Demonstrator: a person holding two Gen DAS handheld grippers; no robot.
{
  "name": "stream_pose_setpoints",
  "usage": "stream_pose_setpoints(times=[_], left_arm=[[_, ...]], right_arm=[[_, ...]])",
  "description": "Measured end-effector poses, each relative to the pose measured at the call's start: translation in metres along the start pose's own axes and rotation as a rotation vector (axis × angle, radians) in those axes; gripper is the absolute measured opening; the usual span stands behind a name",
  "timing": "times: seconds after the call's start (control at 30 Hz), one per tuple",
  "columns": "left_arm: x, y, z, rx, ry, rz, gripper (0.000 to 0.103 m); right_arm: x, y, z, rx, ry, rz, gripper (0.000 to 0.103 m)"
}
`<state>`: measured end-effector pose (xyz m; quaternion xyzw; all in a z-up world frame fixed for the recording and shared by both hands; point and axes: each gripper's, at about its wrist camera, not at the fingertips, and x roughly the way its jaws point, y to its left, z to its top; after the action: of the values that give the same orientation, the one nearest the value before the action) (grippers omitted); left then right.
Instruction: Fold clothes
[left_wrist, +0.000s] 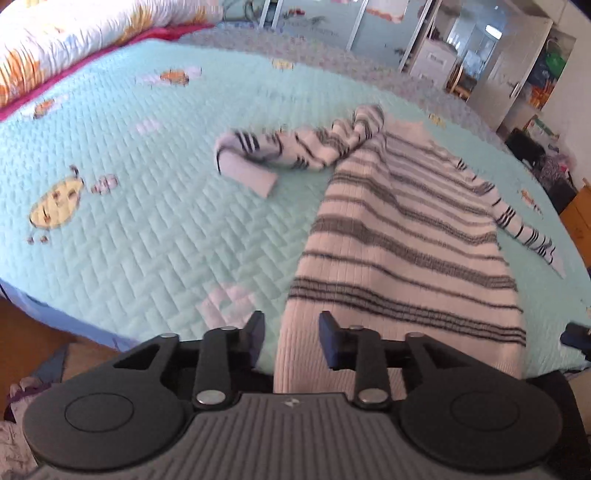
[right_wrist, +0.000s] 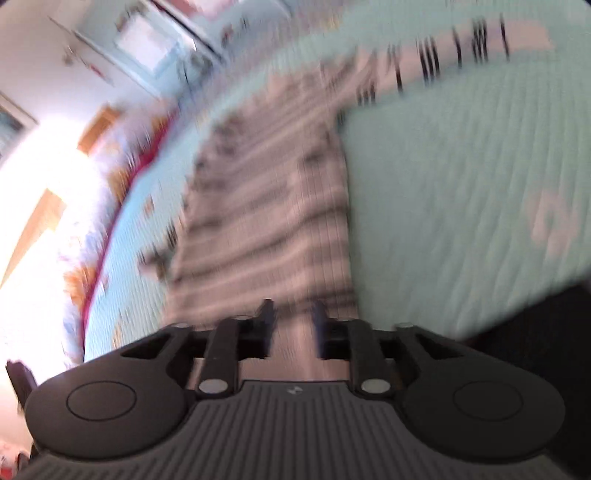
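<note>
A mint-green quilted bed cover with cartoon prints (left_wrist: 147, 221) fills the view, with wide bare room left of the white ribbed sweater with dark stripes (left_wrist: 406, 236), which lies spread near the bed's front edge. The left gripper (left_wrist: 291, 339) and right gripper (right_wrist: 291, 328) hover over its hem, jaws apart, pinching nothing.

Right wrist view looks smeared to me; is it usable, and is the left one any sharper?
Right wrist view: heavy motion blur, the striped sweater and quilt streaked, window side at left blown out white. Left wrist view: much sharper, sweater stripes and quilt stitching readable, only mild softness and fisheye bending at the edges.
</note>
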<state>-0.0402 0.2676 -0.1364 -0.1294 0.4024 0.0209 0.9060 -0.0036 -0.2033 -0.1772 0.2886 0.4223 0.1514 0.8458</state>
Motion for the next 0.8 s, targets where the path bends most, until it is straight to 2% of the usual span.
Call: stream_pose_setpoints(times=[0.07,0.2,0.27,0.33,0.4,0.43,0.47,0.53,0.57,0.7,0.8], left_arm=[[-0.008,-0.004,0.013,0.027,-0.047,0.000,0.038],[-0.002,-0.025,0.047,0.094,-0.110,0.007,0.048],[0.014,-0.039,0.068,0.145,-0.140,0.021,0.050],[0.033,-0.053,0.089,0.205,-0.168,0.048,0.059],[0.062,-0.056,0.106,0.261,-0.162,0.104,0.068],[0.077,-0.056,0.115,0.287,-0.157,0.133,0.069],[0.091,-0.050,0.121,0.272,-0.137,0.160,0.069],[0.114,-0.021,0.128,0.130,-0.081,0.152,0.068],[0.119,-0.004,0.124,0.025,-0.065,0.127,0.068],[0.137,0.063,0.095,-0.421,-0.009,-0.008,0.068],[0.158,0.090,0.070,-0.692,0.043,-0.128,0.068]], right_arm=[[-0.003,0.004,0.017,-0.029,-0.062,-0.012,0.051],[0.015,0.006,0.061,-0.035,-0.117,-0.048,0.051],[0.030,0.011,0.074,-0.036,-0.113,-0.017,0.051],[0.047,0.016,0.076,-0.030,-0.091,0.004,0.052],[0.066,0.020,0.075,-0.018,-0.059,0.017,0.054],[0.072,0.020,0.070,-0.007,-0.037,0.027,0.054],[0.078,0.021,0.065,0.003,-0.016,0.037,0.054],[0.084,0.019,0.052,0.021,0.013,0.045,0.054],[0.084,0.016,0.045,0.032,0.024,0.038,0.054],[0.089,0.004,0.028,0.073,0.069,-0.007,0.054],[0.093,0.006,0.022,0.054,0.077,-0.047,0.054]])
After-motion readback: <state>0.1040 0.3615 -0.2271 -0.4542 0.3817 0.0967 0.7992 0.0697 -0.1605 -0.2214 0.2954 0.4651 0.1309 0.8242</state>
